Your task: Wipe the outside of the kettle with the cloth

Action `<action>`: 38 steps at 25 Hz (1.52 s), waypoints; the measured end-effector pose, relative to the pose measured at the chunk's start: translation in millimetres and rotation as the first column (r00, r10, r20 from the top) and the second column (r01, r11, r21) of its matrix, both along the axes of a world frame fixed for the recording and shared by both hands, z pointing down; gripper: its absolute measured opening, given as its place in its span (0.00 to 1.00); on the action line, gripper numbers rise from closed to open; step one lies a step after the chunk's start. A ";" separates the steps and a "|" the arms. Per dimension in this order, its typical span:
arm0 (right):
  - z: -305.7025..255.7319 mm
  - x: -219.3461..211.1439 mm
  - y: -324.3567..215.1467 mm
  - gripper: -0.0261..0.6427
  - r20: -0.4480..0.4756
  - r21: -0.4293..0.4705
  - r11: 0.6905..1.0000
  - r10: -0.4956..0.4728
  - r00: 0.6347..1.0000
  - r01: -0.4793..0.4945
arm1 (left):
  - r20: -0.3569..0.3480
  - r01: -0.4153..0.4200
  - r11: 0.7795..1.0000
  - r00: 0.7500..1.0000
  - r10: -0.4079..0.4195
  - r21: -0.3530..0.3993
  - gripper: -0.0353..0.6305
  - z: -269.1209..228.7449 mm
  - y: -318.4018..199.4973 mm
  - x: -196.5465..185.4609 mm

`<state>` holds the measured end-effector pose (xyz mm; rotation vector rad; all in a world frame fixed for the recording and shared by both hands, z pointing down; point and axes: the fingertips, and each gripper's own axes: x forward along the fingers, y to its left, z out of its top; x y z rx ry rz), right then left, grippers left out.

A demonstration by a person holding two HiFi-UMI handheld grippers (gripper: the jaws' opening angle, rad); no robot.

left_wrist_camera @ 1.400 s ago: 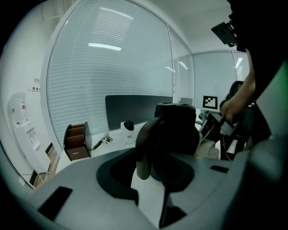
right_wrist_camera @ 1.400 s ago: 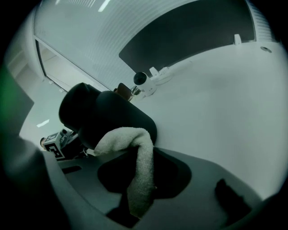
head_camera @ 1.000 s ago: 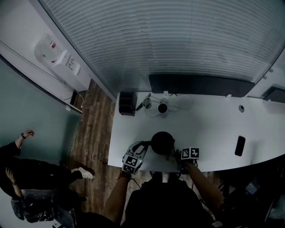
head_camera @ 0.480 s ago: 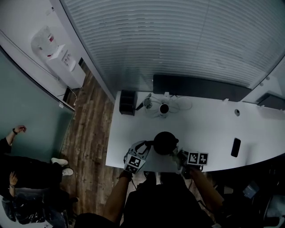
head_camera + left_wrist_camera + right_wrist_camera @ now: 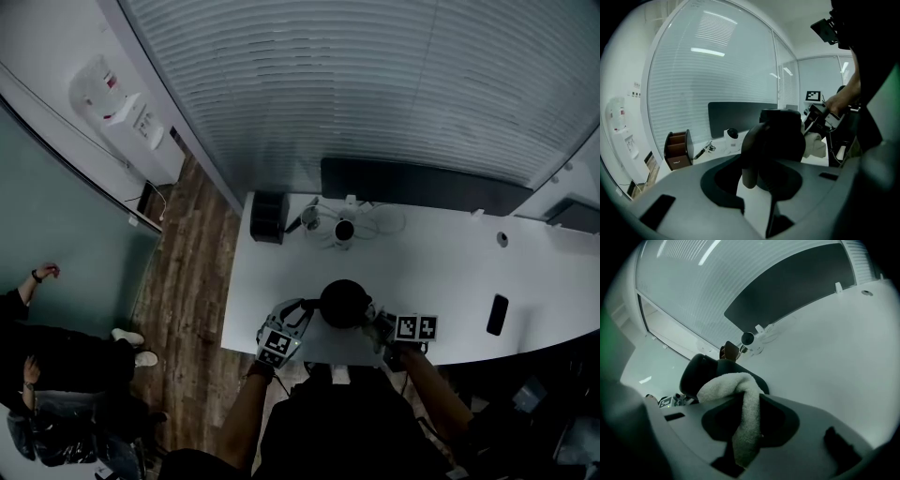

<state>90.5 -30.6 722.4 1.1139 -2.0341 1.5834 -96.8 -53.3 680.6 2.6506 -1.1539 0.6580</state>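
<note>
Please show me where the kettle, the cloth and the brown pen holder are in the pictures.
kettle (image 5: 345,302): head view, its dark round top.
cloth (image 5: 746,427): right gripper view, the strip hanging down.
pen holder (image 5: 677,154): left gripper view, its brown front wall.

A brown organiser (image 5: 268,217) and a dark phone (image 5: 497,314) sit well apart on the white desk (image 5: 450,272)

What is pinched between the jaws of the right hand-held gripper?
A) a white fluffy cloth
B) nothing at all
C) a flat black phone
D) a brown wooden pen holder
A: the right gripper view shows the white fluffy cloth clamped in the right hand-held gripper, its upper end lying against the black round kettle.
</note>
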 end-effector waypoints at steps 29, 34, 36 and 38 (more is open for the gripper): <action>-11.4 3.6 -39.5 0.17 0.083 0.002 1.000 -0.014 0.996 0.014 | 0.003 0.067 0.998 0.998 -0.068 0.015 0.22 2.9 -5.6 -1.7; -18.3 0.7 -48.2 0.17 0.073 0.035 0.998 -0.045 0.996 0.043 | 0.012 0.059 0.998 0.998 -0.059 0.009 0.22 2.0 -7.5 -1.8; -9.3 1.1 -49.6 0.17 0.093 0.008 1.000 -0.021 0.995 0.020 | 0.018 0.052 0.999 0.998 -0.052 0.009 0.22 2.1 -8.6 -1.7; 1.4 1.4 -49.9 0.17 0.117 -0.028 1.000 0.014 0.993 -0.011 | 0.019 0.047 0.999 0.999 -0.047 0.007 0.22 2.4 -8.9 -2.3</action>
